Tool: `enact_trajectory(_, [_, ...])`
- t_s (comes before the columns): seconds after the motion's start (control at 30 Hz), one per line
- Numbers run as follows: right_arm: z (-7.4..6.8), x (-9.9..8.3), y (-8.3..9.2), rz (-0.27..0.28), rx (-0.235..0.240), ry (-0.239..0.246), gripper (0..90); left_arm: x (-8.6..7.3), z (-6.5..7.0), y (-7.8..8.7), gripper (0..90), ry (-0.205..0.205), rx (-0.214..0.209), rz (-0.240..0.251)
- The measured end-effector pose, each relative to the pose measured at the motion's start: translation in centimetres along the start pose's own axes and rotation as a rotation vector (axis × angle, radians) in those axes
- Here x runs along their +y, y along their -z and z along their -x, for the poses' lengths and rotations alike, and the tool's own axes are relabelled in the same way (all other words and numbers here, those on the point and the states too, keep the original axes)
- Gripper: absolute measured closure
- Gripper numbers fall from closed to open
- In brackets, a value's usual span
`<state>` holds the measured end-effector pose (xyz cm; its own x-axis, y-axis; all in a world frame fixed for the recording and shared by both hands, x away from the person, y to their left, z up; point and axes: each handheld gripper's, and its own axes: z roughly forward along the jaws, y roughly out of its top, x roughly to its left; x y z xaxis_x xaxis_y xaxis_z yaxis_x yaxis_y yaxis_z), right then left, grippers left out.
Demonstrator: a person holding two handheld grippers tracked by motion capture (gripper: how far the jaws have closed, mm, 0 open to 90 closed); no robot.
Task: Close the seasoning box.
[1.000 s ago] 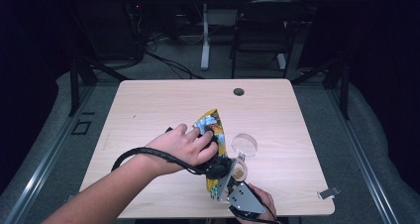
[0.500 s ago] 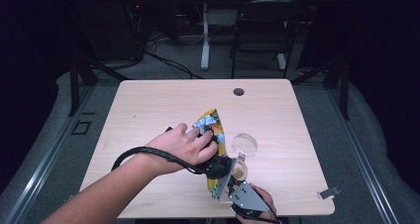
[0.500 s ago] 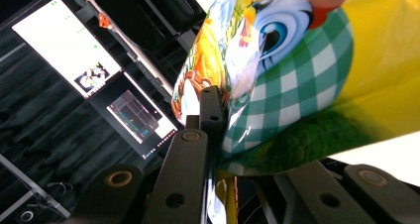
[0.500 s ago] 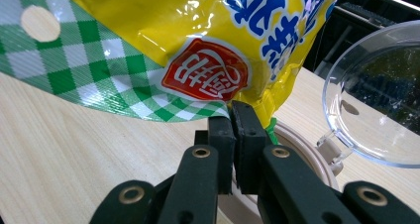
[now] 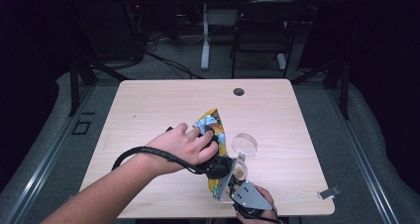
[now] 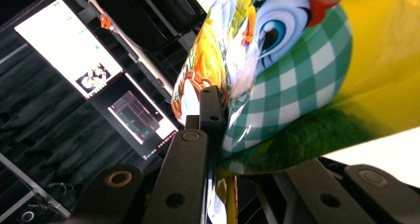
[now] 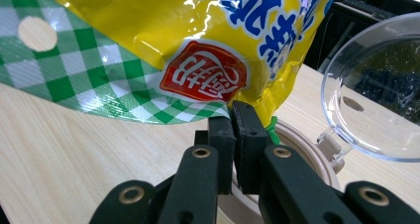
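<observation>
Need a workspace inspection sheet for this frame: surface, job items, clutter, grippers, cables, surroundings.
Surface: light wooden table with a grommet hole.
Job's things: yellow snack bag held above a round container whose clear hinged lid stands open.
Clutter: small metal clip at the table's right front edge.
Grippers: left gripper shut on the bag; right gripper shut on the bag's lower corner.
Cables: black cable loops over the left wrist.
Surroundings: dark room, monitors, table legs behind.
</observation>
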<state>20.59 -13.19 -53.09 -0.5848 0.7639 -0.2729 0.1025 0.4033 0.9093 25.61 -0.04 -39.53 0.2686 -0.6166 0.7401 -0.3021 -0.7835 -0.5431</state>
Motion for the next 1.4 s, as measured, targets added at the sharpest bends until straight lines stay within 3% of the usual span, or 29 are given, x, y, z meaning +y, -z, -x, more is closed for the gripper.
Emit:
enact_trajectory(0.53, [0.6,0.2,0.0,0.015,0.036,-0.060,87.3,-0.1,-0.4,0.1,85.1,0.001,-0.005,-0.011])
enact_trajectory(0.8, [1.2,0.1,0.0,0.036,0.055,-0.136,87.0,-0.1,-0.6,0.1,85.2,0.002,0.009,-0.010])
enact_trajectory(1.1, [1.3,0.0,0.1,0.038,0.060,-0.157,87.2,-0.1,-0.7,0.0,85.5,0.004,-0.010,-0.013])
enact_trajectory(1.4, [1.0,-0.1,0.1,0.038,0.052,-0.133,87.5,-0.4,-0.5,-0.2,85.7,0.011,-0.025,-0.004])
